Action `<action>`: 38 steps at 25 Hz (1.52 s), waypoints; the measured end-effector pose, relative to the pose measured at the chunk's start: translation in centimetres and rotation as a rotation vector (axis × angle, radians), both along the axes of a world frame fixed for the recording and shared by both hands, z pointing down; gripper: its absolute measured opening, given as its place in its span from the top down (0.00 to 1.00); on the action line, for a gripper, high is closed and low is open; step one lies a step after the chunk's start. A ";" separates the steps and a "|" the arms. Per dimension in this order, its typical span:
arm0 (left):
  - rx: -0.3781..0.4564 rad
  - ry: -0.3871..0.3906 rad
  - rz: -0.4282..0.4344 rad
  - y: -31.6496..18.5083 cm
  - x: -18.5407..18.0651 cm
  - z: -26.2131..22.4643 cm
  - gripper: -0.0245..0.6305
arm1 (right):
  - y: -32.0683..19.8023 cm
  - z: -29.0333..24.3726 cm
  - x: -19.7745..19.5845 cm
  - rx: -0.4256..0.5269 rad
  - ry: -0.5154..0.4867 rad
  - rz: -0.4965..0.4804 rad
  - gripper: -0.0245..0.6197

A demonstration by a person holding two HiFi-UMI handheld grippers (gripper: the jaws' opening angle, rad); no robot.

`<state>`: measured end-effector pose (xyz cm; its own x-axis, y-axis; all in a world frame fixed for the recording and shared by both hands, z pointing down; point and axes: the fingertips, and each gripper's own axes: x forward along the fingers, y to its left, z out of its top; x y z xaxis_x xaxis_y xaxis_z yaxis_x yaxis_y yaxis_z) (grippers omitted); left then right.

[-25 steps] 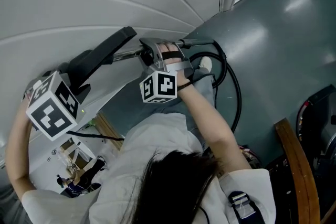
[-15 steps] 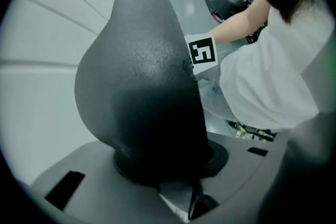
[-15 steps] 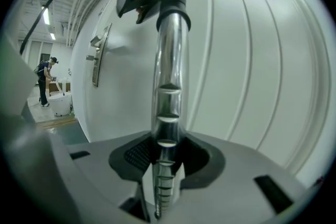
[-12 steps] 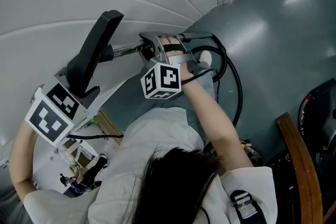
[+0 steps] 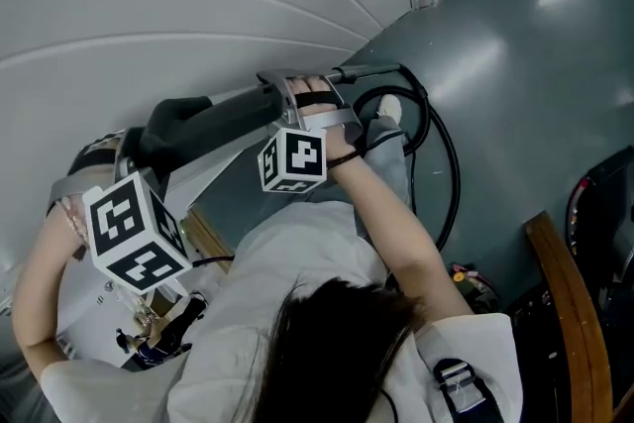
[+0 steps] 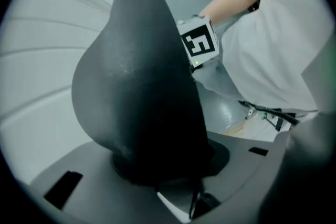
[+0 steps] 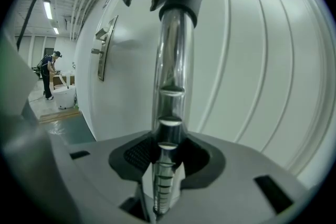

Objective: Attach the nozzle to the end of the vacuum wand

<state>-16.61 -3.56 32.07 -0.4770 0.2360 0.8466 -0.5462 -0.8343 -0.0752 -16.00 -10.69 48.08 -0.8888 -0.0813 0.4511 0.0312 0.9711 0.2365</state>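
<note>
The black nozzle [image 5: 203,122] sits with its collar over the tip of the chrome wand [image 7: 170,60], apparently joined; the left gripper [image 6: 157,181] jaws, just now easing apart, hold the nozzle; the right gripper [image 7: 163,165] jaws clamp the wand; only a seating check and release seem left

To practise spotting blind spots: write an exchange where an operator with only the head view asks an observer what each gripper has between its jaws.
Operator: What is the right gripper on?
Observer: The right gripper is clamped on the chrome wand.
Operator: And the left?
Observer: The black nozzle sits between the left gripper's jaws, which have just been opening; whether the pads press it is unclear.
</note>
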 end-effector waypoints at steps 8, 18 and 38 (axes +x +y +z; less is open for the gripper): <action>0.101 0.182 -0.334 -0.7 2.0 2.2 0.69 | -0.5 1.0 -0.8 -0.018 0.038 -0.009 0.74; 0.359 0.232 -0.410 -3.1 2.2 2.3 0.69 | -2.0 0.1 -0.7 -0.031 0.008 0.034 0.74; 0.906 0.302 -0.487 -5.5 -0.5 -0.6 0.75 | -3.5 0.6 -1.5 -0.069 0.006 0.023 0.74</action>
